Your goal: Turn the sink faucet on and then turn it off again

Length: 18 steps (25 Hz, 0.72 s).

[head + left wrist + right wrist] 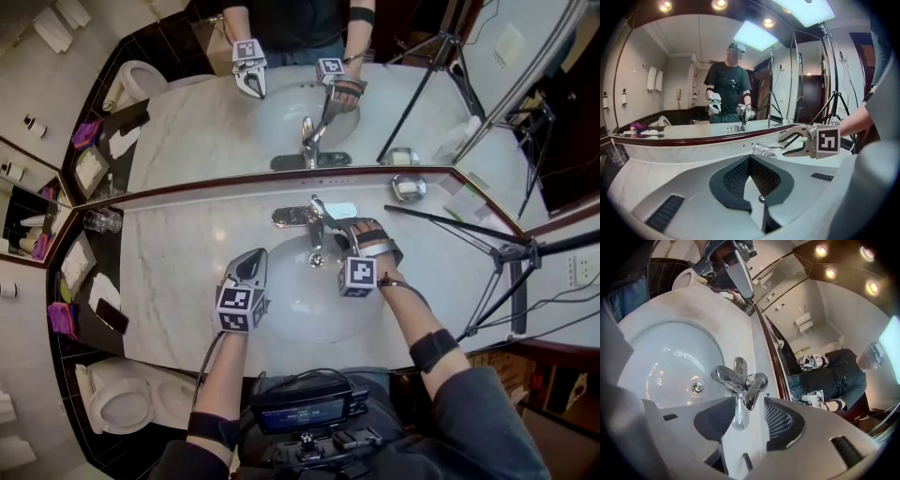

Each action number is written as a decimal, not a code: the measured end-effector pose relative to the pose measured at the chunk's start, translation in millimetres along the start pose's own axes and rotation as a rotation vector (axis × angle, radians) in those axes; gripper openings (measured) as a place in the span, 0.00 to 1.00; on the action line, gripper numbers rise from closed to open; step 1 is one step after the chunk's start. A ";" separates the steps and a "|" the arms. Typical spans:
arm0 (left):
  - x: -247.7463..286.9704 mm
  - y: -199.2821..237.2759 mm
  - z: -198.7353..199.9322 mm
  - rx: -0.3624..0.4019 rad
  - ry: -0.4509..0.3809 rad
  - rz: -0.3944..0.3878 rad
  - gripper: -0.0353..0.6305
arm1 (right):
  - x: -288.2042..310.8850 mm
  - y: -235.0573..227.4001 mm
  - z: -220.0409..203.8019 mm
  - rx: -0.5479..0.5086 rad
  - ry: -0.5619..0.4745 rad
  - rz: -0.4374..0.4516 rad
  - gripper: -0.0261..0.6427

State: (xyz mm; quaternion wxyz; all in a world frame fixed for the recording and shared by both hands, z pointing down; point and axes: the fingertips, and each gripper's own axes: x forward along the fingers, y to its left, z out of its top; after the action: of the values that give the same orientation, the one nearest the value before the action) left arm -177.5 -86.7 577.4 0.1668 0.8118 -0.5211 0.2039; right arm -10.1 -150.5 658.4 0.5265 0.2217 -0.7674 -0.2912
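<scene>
Item one, chrome single-lever sink faucet [317,217]: it stands at the back edge of the white marble counter [178,281], just behind the oval white basin [291,309]. Your right gripper [336,232] has its jaws spread wide, one on either side of the faucet's lever, pads not pressing it. Your left gripper [249,266] is closed on nothing, held over the basin's front-left rim.

Pale grey left gripper [251,258], right gripper [336,234]; black-white marker cubes [358,277]; black armbands [433,349].

Bathroom: sink [292,298]; toilet [118,405]; mirror [187,131]
</scene>
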 end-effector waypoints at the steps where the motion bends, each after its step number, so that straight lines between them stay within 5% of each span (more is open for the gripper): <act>1: 0.8 0.1 -0.7 0.000 0.003 0.000 0.05 | 3.9 -0.2 -0.7 -0.017 0.007 0.003 0.36; 18: 3.2 -4.1 -12.3 -0.015 0.029 -0.015 0.05 | 13.3 -24.0 13.0 -0.006 -0.004 0.022 0.35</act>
State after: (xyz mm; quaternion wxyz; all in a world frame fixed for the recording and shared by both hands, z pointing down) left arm -174.5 -81.7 589.3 0.1820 0.8113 -0.5141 0.2107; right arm -26.0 -173.9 647.5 0.5287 0.2110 -0.7701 -0.2879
